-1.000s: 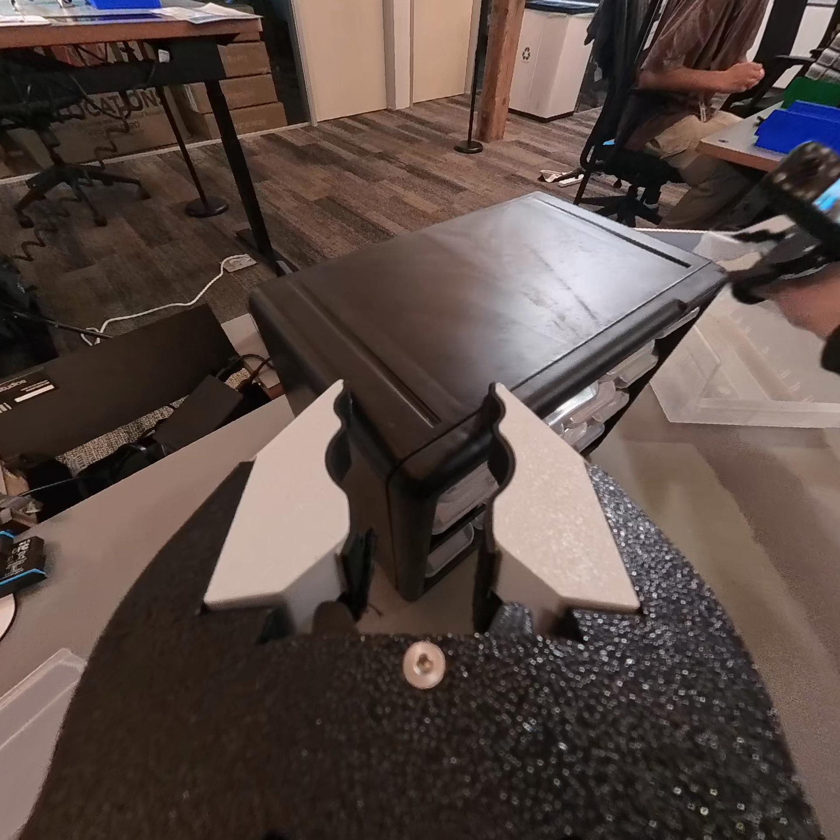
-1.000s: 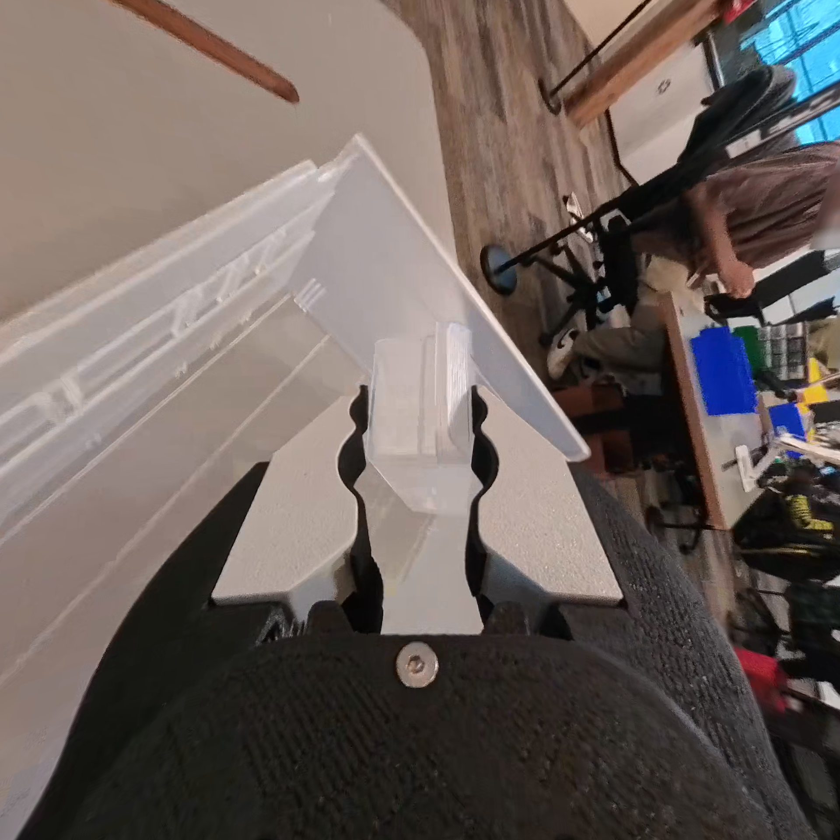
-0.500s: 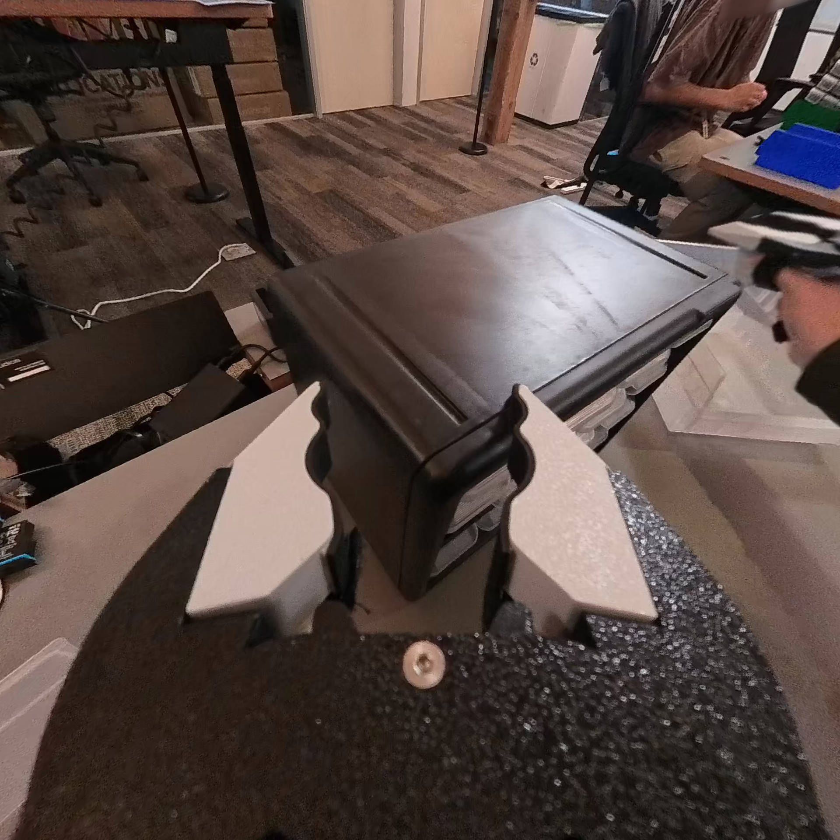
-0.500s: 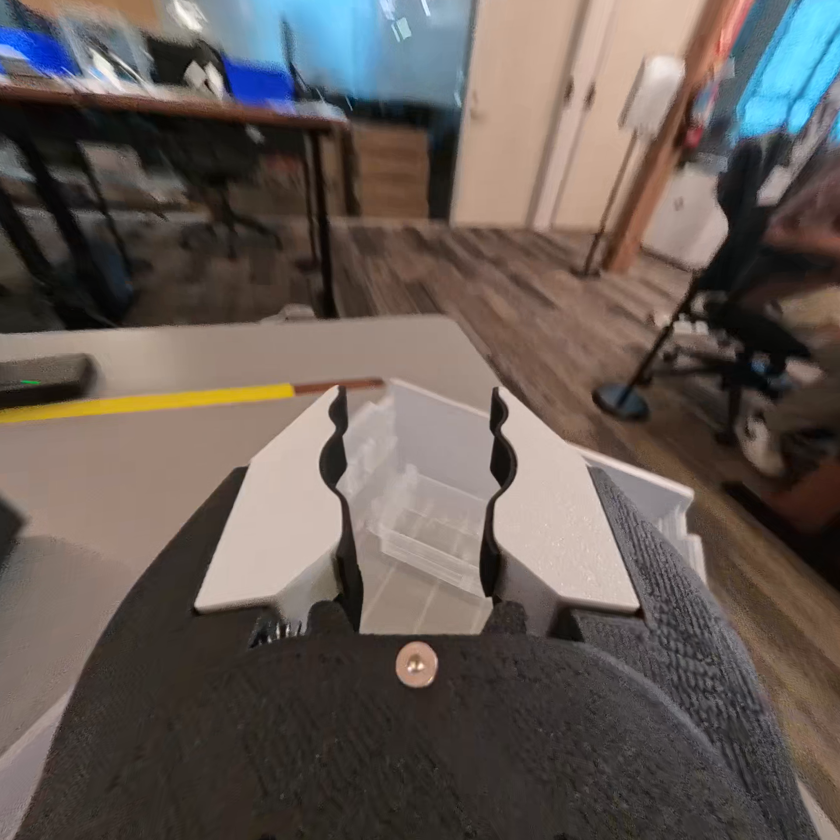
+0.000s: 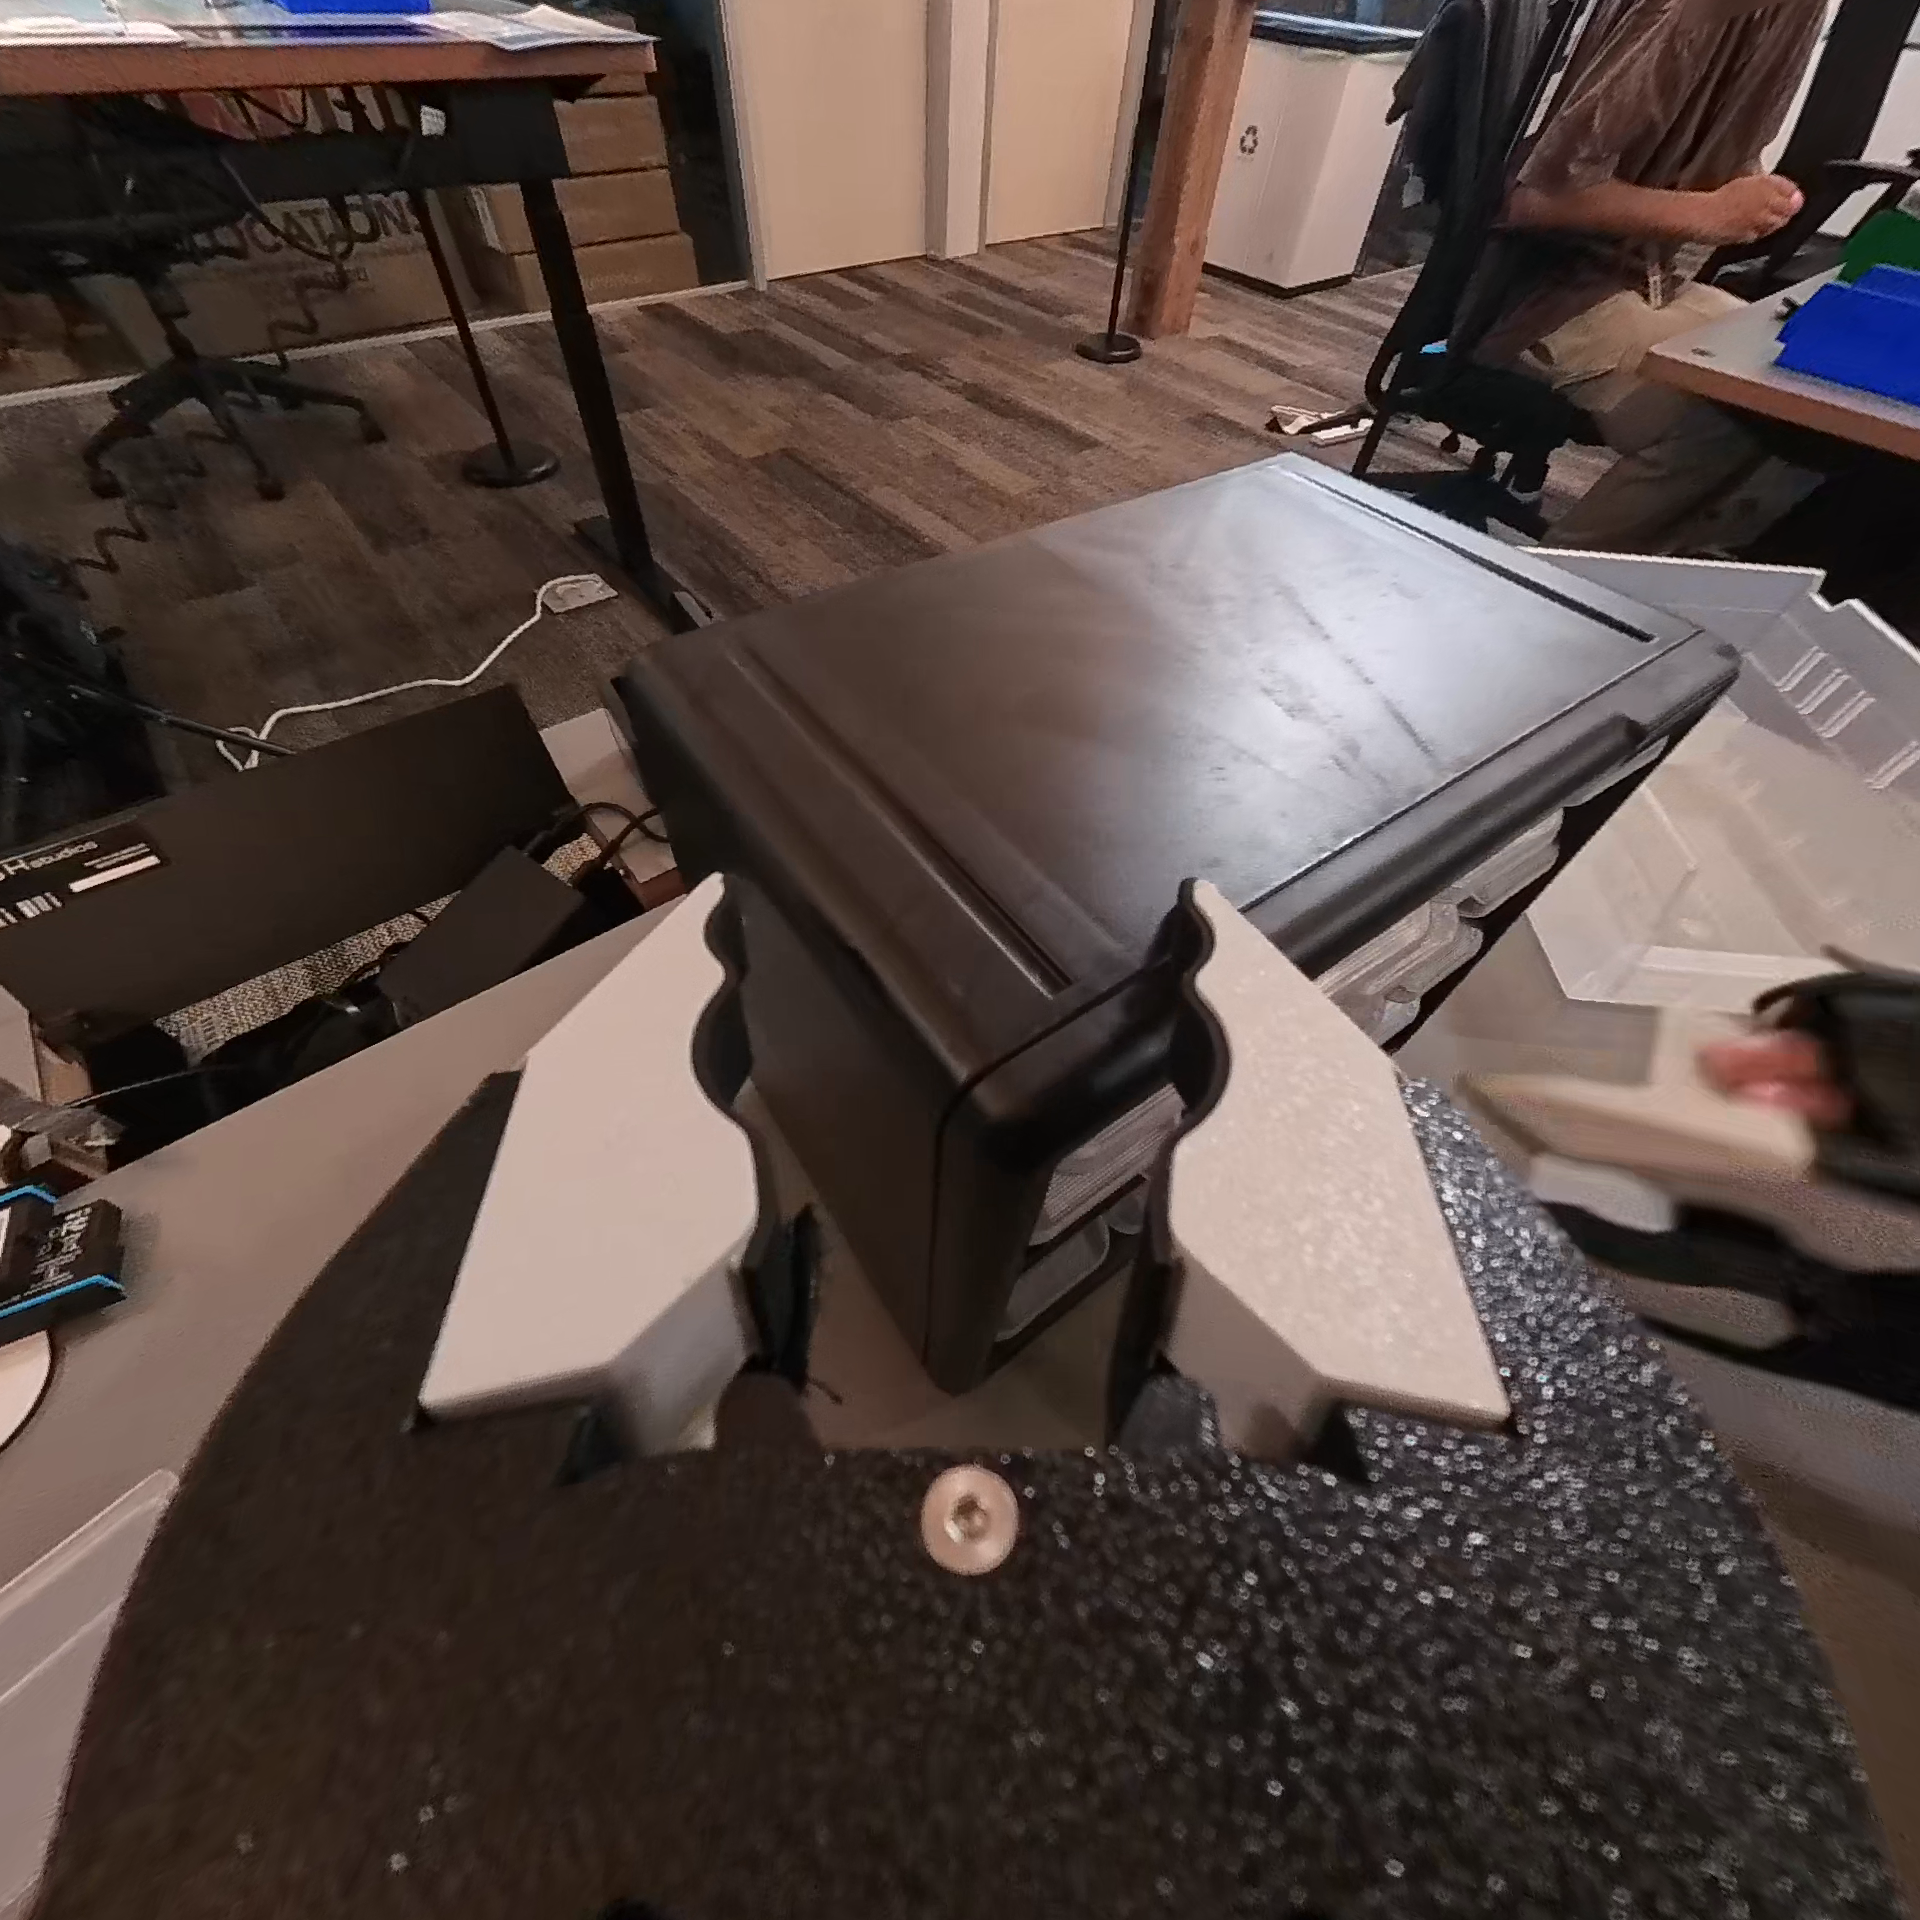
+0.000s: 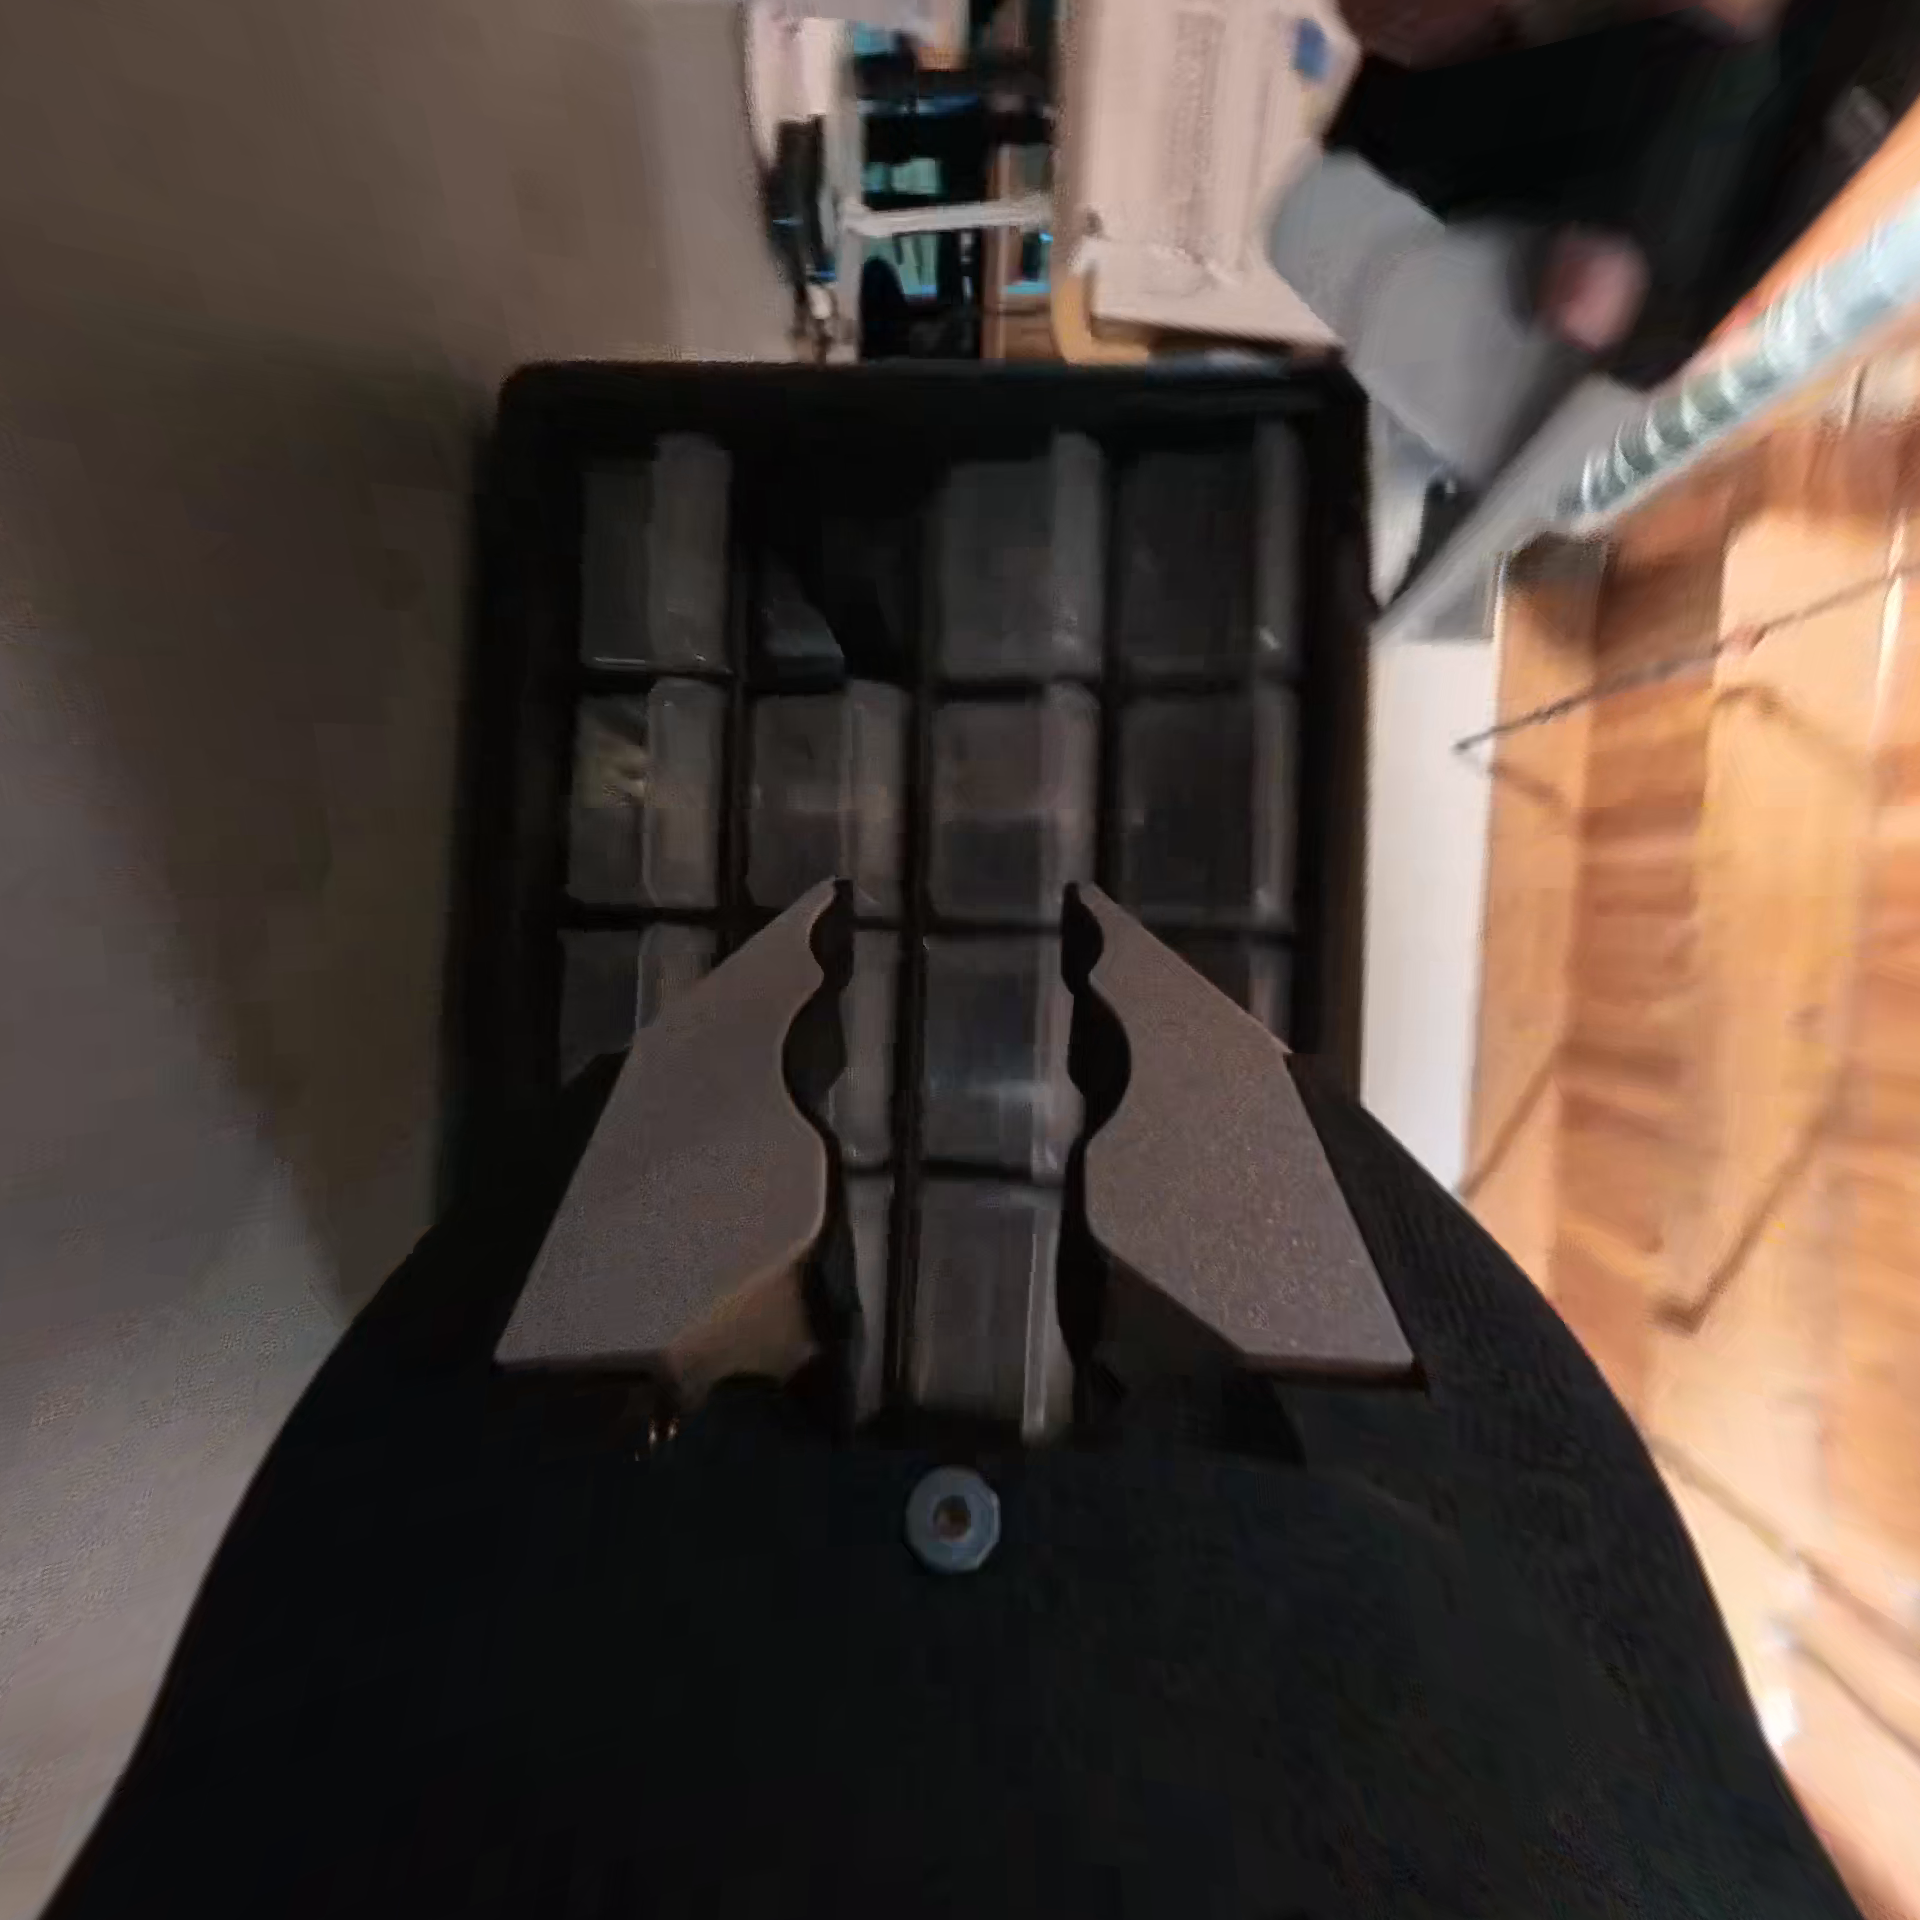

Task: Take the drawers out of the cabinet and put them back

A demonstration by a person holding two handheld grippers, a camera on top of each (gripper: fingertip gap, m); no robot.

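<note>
Cabinet (image 5: pixel 1195 748) stands on the worktop (image 5: pixel 260 1174) mid-frame; the left tongs (image 5: pixel 956 935) straddle its near corner, spread. Right tongs (image 6: pixel 951 904), spread and holding nothing, face its drawers (image 6: pixel 1008 790), one upper slot bare.

Office: desks (image 5: pixel 312 62), swivel chairs (image 5: pixel 1455 395)

Dark wood-plank floor (image 5: pixel 831 416) spreads under a black-legged desk (image 5: pixel 312 62), a wooden post (image 5: pixel 1184 156), white cupboards (image 5: pixel 1039 114) and a seated person (image 5: pixel 1642 187).
</note>
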